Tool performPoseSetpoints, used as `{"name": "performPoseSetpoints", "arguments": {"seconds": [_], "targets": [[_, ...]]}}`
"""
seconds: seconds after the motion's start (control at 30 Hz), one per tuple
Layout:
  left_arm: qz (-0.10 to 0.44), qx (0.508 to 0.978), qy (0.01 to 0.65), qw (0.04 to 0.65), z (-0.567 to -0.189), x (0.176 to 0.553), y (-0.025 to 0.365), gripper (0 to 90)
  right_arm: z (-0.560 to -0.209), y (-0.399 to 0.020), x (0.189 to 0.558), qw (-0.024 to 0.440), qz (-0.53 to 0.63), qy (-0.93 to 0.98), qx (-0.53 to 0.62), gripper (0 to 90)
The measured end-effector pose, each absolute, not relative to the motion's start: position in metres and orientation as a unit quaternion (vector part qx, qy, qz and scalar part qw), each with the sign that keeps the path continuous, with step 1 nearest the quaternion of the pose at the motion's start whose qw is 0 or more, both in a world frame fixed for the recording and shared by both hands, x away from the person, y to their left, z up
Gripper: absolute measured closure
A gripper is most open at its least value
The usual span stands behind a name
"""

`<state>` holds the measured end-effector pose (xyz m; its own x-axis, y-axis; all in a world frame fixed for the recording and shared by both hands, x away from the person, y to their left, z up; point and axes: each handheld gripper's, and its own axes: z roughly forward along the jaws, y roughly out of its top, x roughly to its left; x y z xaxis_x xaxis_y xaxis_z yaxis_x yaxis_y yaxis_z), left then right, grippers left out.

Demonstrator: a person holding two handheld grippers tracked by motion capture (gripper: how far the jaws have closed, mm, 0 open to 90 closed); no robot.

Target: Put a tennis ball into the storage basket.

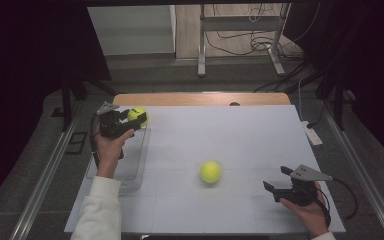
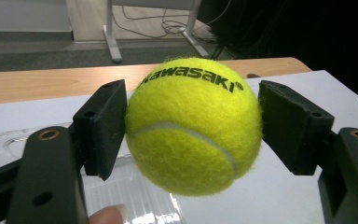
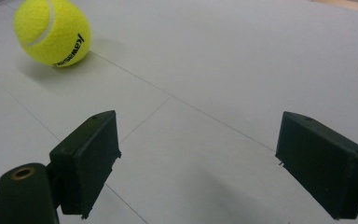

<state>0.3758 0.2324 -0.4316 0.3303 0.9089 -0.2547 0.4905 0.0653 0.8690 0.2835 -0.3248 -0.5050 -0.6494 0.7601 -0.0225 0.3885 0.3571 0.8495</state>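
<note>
1. One tennis ball [image 1: 138,116] sits between the left hand-held gripper's [image 1: 132,120] jaws, above a clear tray [image 1: 130,170] at the worktop's [image 1: 230,135] left edge.
2. A second ball [image 1: 210,171] lies mid-worktop, left of the right hand-held gripper [image 1: 275,186].

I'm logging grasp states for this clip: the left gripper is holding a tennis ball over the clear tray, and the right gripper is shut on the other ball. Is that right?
Not quite. The right gripper is open with nothing between its jaws; the other tennis ball lies apart on the white table, as the right gripper view shows. The left gripper does hold a tennis ball over the clear tray.
</note>
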Motion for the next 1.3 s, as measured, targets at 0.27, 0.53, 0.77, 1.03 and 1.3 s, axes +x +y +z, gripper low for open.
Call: {"name": "performPoseSetpoints", "arguments": {"seconds": [0.27,0.53,0.77,1.03,1.3], "targets": [[0.220,0.645,0.550,0.482,-0.437,0.379,0.238,27.8,-0.505,-0.325,0.284,0.212,0.438,0.796,0.360,13.3],[0.222,0.642,0.563,0.471,-0.444,0.383,0.245,27.8,-0.505,-0.325,0.284,0.213,0.437,0.796,0.360,13.3],[0.224,0.641,0.572,0.461,-0.448,0.387,0.250,27.7,-0.505,-0.325,0.284,0.213,0.436,0.796,0.361,13.3],[0.223,0.640,0.584,0.446,-0.457,0.393,0.256,27.7,-0.505,-0.325,0.284,0.211,0.437,0.796,0.361,13.3],[0.222,0.645,0.590,0.432,-0.463,0.396,0.259,27.7,-0.506,-0.325,0.284,0.211,0.437,0.796,0.361,13.3]]}}
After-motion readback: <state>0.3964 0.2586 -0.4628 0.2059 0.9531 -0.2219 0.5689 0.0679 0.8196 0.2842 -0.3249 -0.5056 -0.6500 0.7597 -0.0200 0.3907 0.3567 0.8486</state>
